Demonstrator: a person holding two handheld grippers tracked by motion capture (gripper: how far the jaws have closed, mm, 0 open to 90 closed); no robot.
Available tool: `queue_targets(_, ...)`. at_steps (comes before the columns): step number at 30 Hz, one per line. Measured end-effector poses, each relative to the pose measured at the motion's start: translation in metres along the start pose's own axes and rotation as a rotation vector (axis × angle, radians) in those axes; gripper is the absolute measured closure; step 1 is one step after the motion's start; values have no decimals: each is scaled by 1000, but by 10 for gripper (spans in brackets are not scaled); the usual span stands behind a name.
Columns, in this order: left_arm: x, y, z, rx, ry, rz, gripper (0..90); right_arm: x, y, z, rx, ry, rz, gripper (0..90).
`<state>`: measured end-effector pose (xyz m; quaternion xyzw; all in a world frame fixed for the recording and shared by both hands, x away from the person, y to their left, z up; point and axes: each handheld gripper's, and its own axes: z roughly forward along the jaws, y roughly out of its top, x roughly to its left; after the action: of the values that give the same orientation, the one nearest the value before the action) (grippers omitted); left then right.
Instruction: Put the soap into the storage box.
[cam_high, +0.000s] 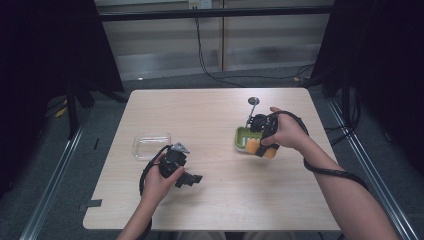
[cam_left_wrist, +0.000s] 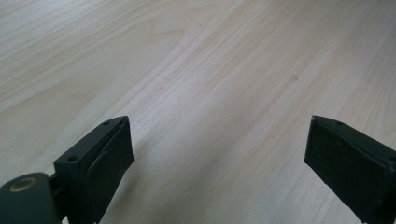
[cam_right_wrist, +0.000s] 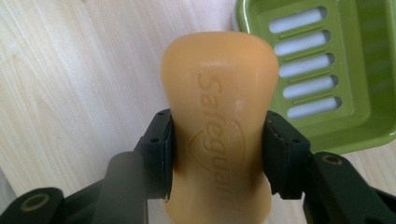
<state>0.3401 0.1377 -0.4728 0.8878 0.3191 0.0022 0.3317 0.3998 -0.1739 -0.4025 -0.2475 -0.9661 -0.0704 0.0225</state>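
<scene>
The orange soap bar (cam_right_wrist: 217, 126) carries the pressed word "Safeguard" along its face; it sits clamped at its waist between the pads of the right gripper (cam_right_wrist: 217, 156), held just beside the green soap dish (cam_right_wrist: 355, 93), whose slotted floor shows white through five long holes; in the high view the bar (cam_high: 253, 145) hangs at the dish's near edge, with a metal spoon (cam_high: 252, 107) lying beyond the dish; a clear plastic tray (cam_high: 151, 144) rests at the table's (cam_high: 215, 200) left; the left gripper (cam_left_wrist: 219, 163) hovers over bare wood, jaws spread wide, holding nothing.
</scene>
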Motion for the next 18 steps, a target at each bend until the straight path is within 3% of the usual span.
queue_targets(13,-1,0,1,2,3,-2,79,-5,5,1,-9,-16,-9,508)
queue_targets(14,0,0,0,9,3,6,79,-6,5,0,-12,-17,-7,508)
queue_targets(15,2,0,-1,33,1,39,78,-7,5,0,-14,-16,-9,508)
queue_targets(16,-1,0,1,-4,-5,-5,78,-7,5,-1,-15,-15,-3,508)
queue_targets(18,-1,0,1,-5,-3,-5,78,-8,6,-1,-18,-21,-9,508)
